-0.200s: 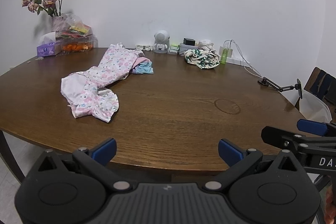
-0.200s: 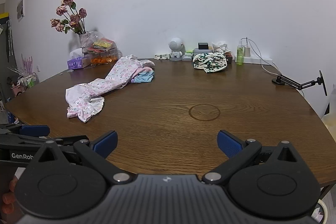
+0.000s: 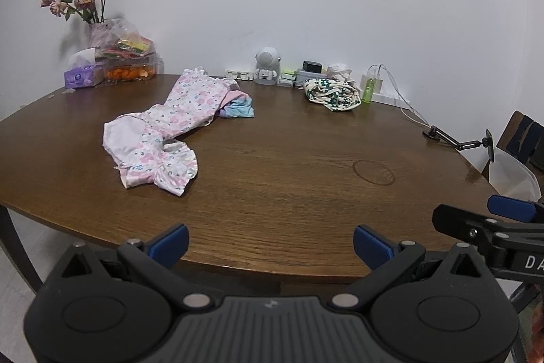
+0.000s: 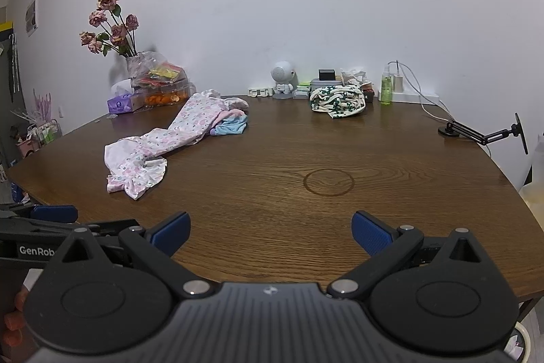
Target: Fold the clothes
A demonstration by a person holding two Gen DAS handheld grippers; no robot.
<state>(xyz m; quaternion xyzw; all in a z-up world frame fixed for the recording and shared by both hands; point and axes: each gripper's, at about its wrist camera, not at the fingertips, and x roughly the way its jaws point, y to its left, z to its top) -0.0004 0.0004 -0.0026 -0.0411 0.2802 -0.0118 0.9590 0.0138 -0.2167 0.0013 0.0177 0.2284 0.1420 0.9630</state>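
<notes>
A brown wooden tabletop [image 3: 272,186] stands against a plain white wall, with clutter along its far edge. Far left, a pink flowered garment [image 3: 159,131] sprawls crumpled and unfolded, a small pink-and-blue bundle [image 3: 238,106] touching its far end; further right, by the wall, lies a green-patterned cloth [image 3: 331,94], bunched up. Judging by this, the folding has not begun. The left claw [image 3: 270,242] hovers over the near edge, spread wide and empty. The right claw [image 4: 270,232], beside it, is likewise wide and holds nothing.
</notes>
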